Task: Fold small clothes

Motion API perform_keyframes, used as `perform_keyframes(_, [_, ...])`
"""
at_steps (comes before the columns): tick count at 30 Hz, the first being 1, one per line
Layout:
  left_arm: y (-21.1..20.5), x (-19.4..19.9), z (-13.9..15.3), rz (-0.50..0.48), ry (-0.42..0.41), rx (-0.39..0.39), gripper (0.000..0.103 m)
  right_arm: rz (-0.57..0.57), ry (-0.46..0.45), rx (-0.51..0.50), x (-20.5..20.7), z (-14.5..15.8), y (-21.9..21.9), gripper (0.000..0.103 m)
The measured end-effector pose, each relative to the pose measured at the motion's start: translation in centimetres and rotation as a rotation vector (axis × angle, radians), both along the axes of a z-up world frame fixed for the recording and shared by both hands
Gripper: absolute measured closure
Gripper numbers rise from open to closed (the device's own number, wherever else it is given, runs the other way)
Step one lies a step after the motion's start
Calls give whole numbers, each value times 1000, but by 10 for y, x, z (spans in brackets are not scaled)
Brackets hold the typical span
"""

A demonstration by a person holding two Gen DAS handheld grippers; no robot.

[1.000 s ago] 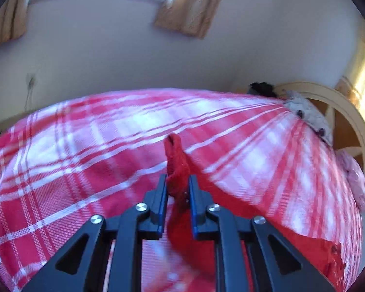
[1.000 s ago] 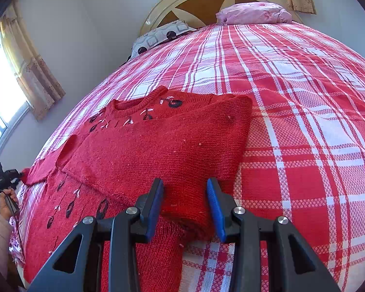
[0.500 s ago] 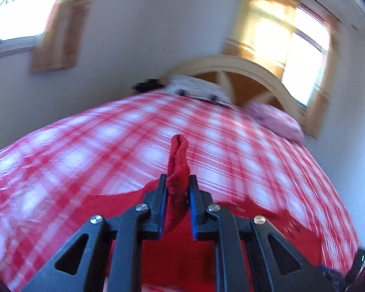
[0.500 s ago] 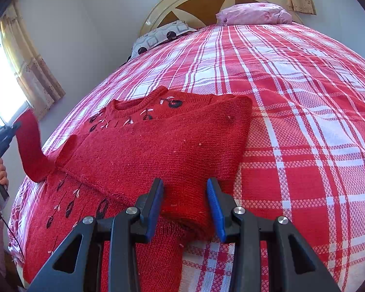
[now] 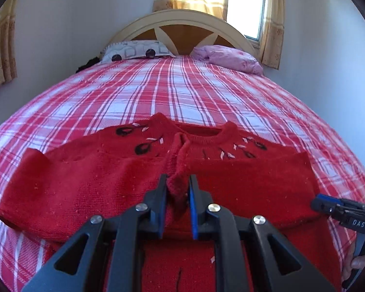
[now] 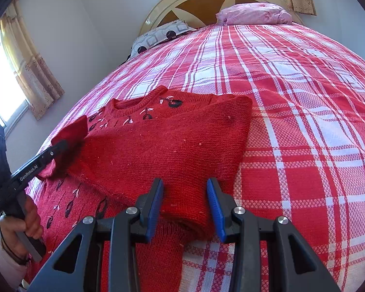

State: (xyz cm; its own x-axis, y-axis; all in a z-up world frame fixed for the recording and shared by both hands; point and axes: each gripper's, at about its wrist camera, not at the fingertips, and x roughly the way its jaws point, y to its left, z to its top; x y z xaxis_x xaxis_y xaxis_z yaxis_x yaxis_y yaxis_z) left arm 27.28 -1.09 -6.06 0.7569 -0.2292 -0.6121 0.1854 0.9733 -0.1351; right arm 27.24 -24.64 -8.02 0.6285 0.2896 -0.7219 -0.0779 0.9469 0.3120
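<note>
**Supervisor:** Report claw states.

**Operator:** I have the left claw [image 5: 177, 189] clamped on the sleeve cuff [image 5: 176, 170] above the sweater [image 5: 97, 177] on the bed [image 5: 182, 92]. My right claw [image 6: 185, 204] straddles the folded right sleeve [image 6: 182, 214], apparently gripping.

**Supervisor:** Direction?

**Operator:** The sleeve's long axis runs from the left claw toward the neckline [image 5: 202, 136]; I lay it straight ahead.

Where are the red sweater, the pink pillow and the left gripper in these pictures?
red sweater [image 6: 172, 146]: right wrist view, on the folded-over sleeve.
pink pillow [image 5: 231, 57]: left wrist view, on its top surface.
left gripper [image 5: 177, 189]: left wrist view, between the fingertips, on the pinched cuff.
</note>
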Motion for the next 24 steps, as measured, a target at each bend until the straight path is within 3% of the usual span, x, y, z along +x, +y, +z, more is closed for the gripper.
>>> perform_keyframes(3, [5, 2, -4, -15, 40, -28, 86, -43, -33, 13, -1, 26, 2, 64])
perform_keyframes(5, [6, 3, -10, -20, 65, -40, 86, -26, -89, 139, -2, 48, 7, 63])
perform_keyframes(7, [7, 4, -16, -16, 90, -65, 86, 30, -100, 254, 5, 62, 24, 39])
perform_keyframes(8, [8, 3, -16, -13, 91, -73, 86, 74, -84, 283, 11, 65, 38, 35])
perform_keyframes(10, [9, 0, -14, -13, 87, -89, 86, 165, -27, 305, 29, 62, 73, 34])
perform_keyframes(13, [12, -7, -14, -36, 111, -103, 73, 236, 58, 325, 55, 42, 120, 34])
perform_keyframes(15, [16, -13, -15, -67, 140, -107, 45, 248, 122, 395, 70, 21, 141, 34])
perform_keyframes(17, [24, -24, -12, -69, 129, -83, 43, 250, 169, 433, 77, 4, 153, 34])
perform_keyframes(19, [37, -36, -9, -61, 124, -70, 43, 243, 197, 409, 83, -9, 164, 34])
perform_keyframes(24, [77, -51, -15, 18, 157, -94, 40, 278, 163, 387, 84, -4, 184, 34])
